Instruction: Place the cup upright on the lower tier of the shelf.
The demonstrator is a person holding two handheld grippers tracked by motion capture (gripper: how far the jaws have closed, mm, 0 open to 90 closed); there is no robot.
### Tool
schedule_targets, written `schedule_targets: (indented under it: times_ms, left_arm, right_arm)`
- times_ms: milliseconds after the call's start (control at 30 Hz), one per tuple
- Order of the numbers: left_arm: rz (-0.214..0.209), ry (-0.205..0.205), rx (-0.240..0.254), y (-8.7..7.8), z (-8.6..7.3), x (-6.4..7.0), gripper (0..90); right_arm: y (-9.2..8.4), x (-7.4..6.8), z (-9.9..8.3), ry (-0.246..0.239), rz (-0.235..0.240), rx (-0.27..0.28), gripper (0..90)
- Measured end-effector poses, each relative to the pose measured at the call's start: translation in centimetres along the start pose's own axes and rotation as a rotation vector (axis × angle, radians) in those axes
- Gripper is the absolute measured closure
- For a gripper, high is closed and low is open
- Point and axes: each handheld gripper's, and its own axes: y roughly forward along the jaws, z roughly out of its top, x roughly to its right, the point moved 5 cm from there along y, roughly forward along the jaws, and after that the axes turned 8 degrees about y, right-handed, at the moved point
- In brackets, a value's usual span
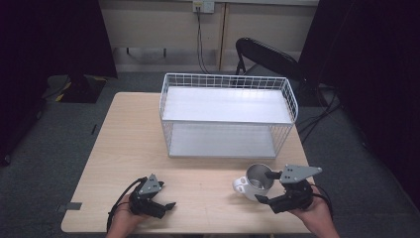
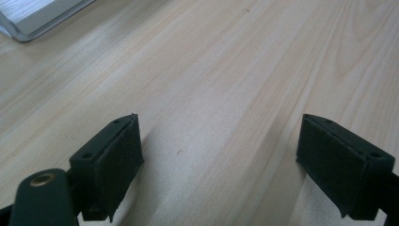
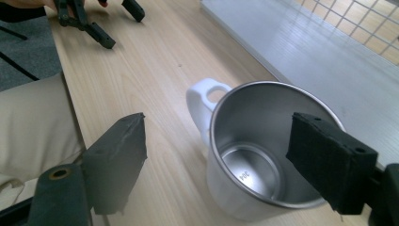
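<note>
A mug (image 1: 256, 181) is standing upright on the table (image 1: 119, 144), near its front edge on the person's right and just in front of the wire rack (image 1: 228, 115). In the right gripper view the mug (image 3: 263, 150) is showing a brushed steel lining with a small stamped mark on its floor, a thin bright rim, and a white outer wall. Its white loop handle (image 3: 203, 101) is pointing toward the left gripper (image 3: 101, 21). It is holding nothing.

The right gripper (image 1: 271, 187) is reaching over the mug with its jaws spread wide: one jaw is hanging over the mug's mouth, the other sitting outside the wall, neither pinching it.

The left gripper (image 1: 166, 197) is resting low over bare wood near the front edge, well apart from the mug, its jaws also spread, gripping nothing.
</note>
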Motion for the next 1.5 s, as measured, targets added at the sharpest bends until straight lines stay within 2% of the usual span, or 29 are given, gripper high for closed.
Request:
schedule_targets:
  times_ms: [200, 467, 667, 900, 1100, 1200, 1267, 1300, 1500]
  left_arm:
    - [0.0, 0.0, 0.0, 0.0, 0.0, 0.0, 14.1]
    - [0.0, 0.0, 0.0, 0.0, 0.0, 0.0, 14.0]
    - [0.0, 0.0, 0.0, 0.0, 0.0, 0.0, 14.0]
    - [0.0, 0.002, 0.0, 0.0, 0.0, 0.0, 14.0]
    - [0.0, 0.0, 0.0, 0.0, 0.0, 0.0, 14.1]
    - [0.0, 0.0, 0.0, 0.0, 0.0, 0.0, 14.1]
    - [0.0, -0.002, 0.002, 0.0, 0.0, 0.0, 14.1]
    - [0.0, -0.004, 0.003, 0.0, 0.0, 0.0, 14.1]
    - [0.002, 0.0, 0.0, 0.0, 0.0, 0.0, 14.1]
  right_arm:
    - [0.7, -0.1, 0.0, 0.0, 0.007, -0.009, 24.6]
    - [1.8, 0.3, -0.8, 0.033, 0.019, -0.049, 40.4]
    - [2.5, 0.6, -1.4, 0.051, 0.005, -0.065, 52.7]
    - [3.1, 0.8, -1.6, 0.064, 0.0, -0.091, 60.0]
    - [3.6, 0.8, -1.6, 0.039, -0.03, -0.113, 72.1]
    - [3.8, 0.8, -1.5, 0.035, -0.026, -0.11, 75.9]
    - [3.9, 0.6, -1.4, 0.011, -0.032, -0.11, 81.1]
    - [4.0, 0.6, -1.4, -0.002, -0.054, -0.109, 81.3]
    - [4.0, 0.3, -1.4, -0.026, -0.047, -0.109, 81.9]
